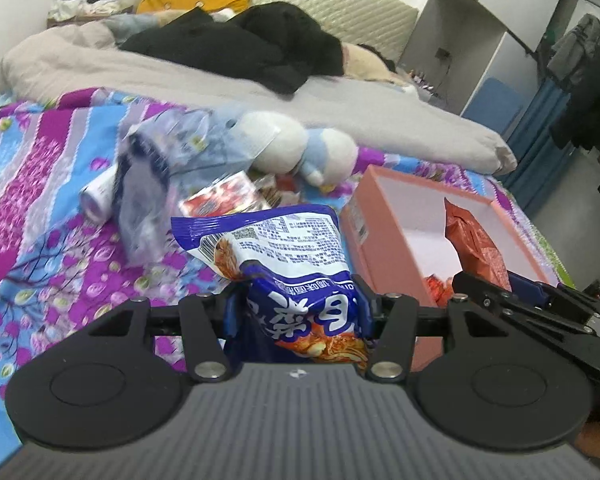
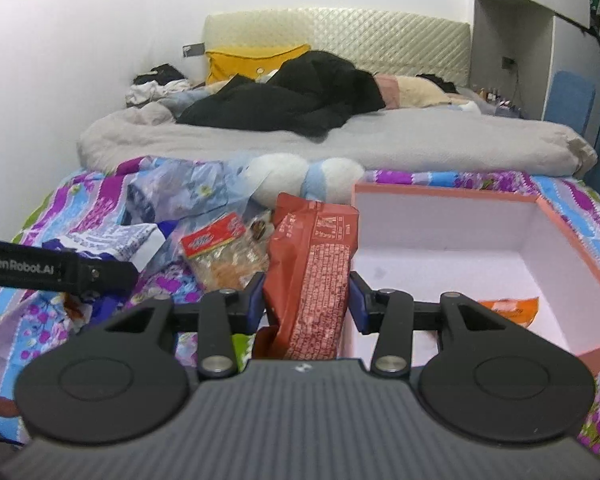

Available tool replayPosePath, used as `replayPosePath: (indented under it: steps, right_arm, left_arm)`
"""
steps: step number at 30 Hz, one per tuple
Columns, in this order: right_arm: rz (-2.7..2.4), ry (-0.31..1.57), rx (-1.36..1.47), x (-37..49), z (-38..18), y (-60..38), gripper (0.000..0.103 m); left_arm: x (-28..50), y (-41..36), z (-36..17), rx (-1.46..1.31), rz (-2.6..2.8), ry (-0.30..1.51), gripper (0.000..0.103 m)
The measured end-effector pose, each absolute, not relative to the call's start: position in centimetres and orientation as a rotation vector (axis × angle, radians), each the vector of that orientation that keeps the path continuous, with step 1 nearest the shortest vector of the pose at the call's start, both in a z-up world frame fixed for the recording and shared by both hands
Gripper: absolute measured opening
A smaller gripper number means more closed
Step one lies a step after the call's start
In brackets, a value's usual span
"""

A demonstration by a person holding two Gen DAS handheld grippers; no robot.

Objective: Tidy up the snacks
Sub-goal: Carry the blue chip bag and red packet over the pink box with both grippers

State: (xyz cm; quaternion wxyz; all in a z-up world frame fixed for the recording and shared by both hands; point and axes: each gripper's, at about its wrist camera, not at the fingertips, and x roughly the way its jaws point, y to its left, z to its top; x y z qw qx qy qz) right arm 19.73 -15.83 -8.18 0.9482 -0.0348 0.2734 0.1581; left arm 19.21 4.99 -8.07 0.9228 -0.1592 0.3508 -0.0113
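"GenRobot.AI" on the black left gripper (image 2: 56,270) strap

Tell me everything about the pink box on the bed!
The pink box is an open rectangular box, probably cardboard, salmon pink outside and plain white inside, with no lid on it. It sits flat on the flowery bedspread, just in front of a white and blue plush toy. A label is stuck on one outer side. Inside lies a small orange snack packet. The right gripper holds a red snack bag at the box's left edge.
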Motion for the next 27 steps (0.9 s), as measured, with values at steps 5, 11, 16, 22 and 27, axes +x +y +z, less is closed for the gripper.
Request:
replayPosePath:
  steps: [5, 11, 16, 22, 27]
  right_arm:
    - [0.291, 0.522, -0.072, 20.8, -6.5, -17.3, 0.046]
    - [0.256, 0.491, -0.072, 21.8, -5.0, -19.0, 0.046]
    - [0.215, 0.479, -0.071, 22.8, -4.3, -20.9, 0.046]
    - [0.160, 0.495, -0.052, 23.6, -4.9, -23.6, 0.046]
    - [0.124, 0.526, -0.030, 24.4, -6.0, -25.8, 0.046]
  left_arm:
    - [20.7, 3.6, -6.6, -0.336, -0.055, 0.700, 0.059]
    - [22.8, 1.3, -4.6, -0.327, -0.110, 0.672, 0.059]
    - [24.8, -1.0, -3.4, -0.304, -0.159, 0.671, 0.059]
    - [27.3, -4.2, -3.4, -0.274, -0.205, 0.698, 0.059]
    - [29.3, -7.0, -4.4, -0.244, -0.233, 0.740, 0.059]
